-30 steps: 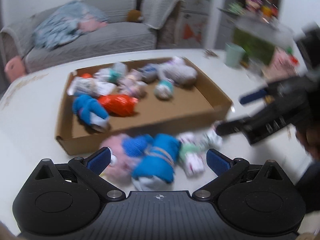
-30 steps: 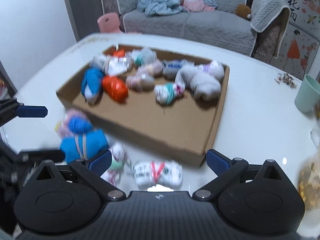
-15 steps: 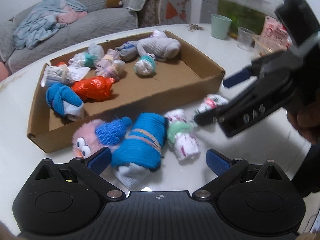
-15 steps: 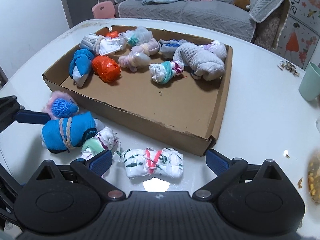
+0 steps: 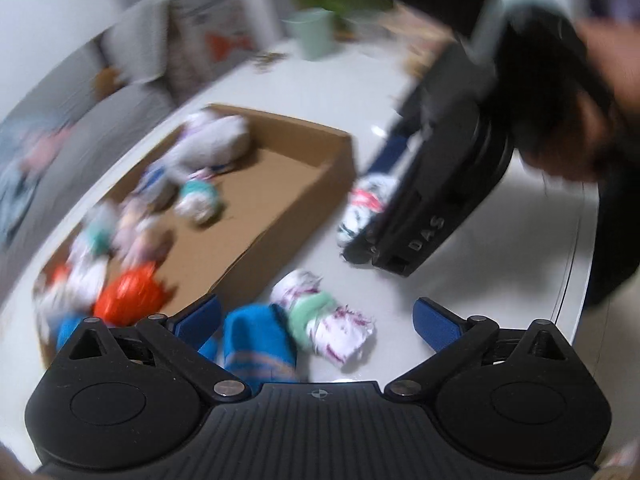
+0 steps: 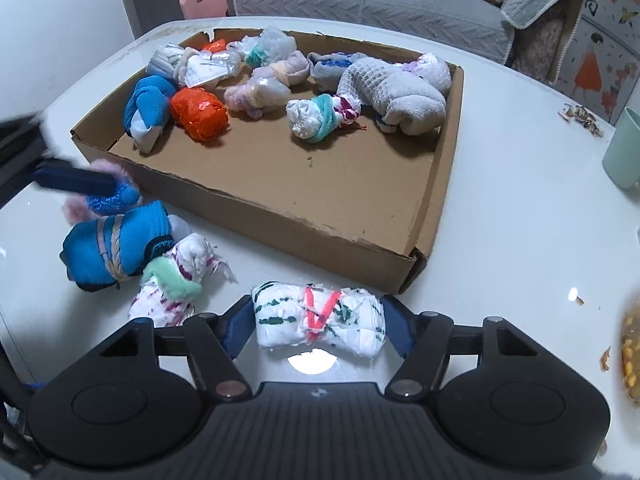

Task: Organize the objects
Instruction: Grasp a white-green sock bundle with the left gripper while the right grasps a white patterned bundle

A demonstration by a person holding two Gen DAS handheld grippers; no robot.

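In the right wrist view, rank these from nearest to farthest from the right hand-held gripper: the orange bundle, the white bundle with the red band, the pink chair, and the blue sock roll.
1. White bundle with the red band: between the pads of the right hand-held gripper.
2. Blue sock roll: on the table, left, outside the cardboard tray.
3. Orange bundle: inside the tray, left part.
4. Pink chair: beyond the table.

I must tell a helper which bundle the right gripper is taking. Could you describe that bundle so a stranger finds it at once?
Start at the cardboard tray on the white table. The bundle lies on the table outside the tray's near wall, between the right gripper fingers. It alone is white with dark green marks and a red-orange band.
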